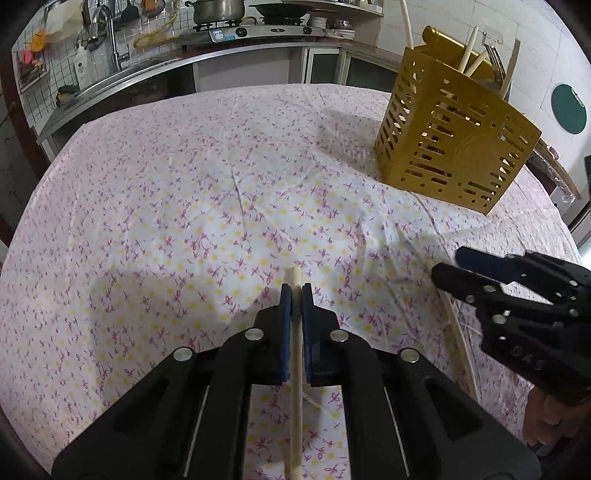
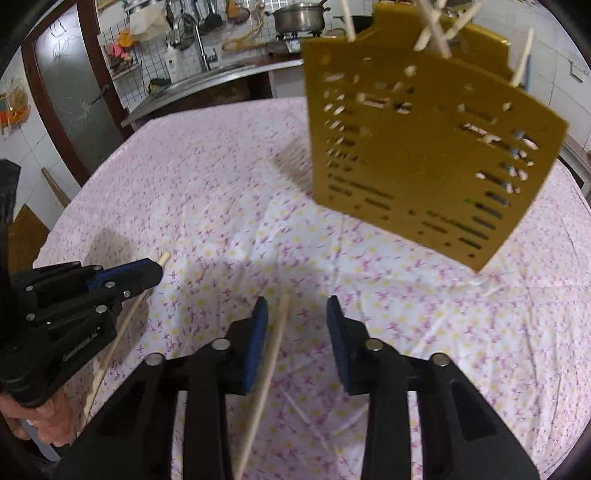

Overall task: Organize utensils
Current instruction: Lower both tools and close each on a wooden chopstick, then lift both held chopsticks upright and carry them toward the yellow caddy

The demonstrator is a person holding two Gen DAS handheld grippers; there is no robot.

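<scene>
My left gripper [image 1: 296,291] is shut on a pale chopstick [image 1: 295,387], which sticks out a little past the blue pads. From the right wrist view that left gripper [image 2: 157,267] is at the far left, its chopstick [image 2: 118,339] slanting down behind it. My right gripper [image 2: 297,314] stands open low over the cloth. A second chopstick [image 2: 271,358] lies between its fingers, close to the left pad [image 2: 258,332] and well clear of the right pad. The left wrist view has the right gripper [image 1: 447,263] over this chopstick [image 1: 461,339]. A gold slotted utensil holder [image 1: 454,147] [image 2: 424,147] stands beyond, with several utensils in it.
A floral tablecloth [image 1: 184,184] covers the table. Behind it runs a kitchen counter with a sink and faucet [image 1: 110,40], a stove and a steel pot [image 1: 218,9]. A brown-framed glass door [image 2: 74,92] stands at the far left. A hand [image 2: 48,424] grips the left tool.
</scene>
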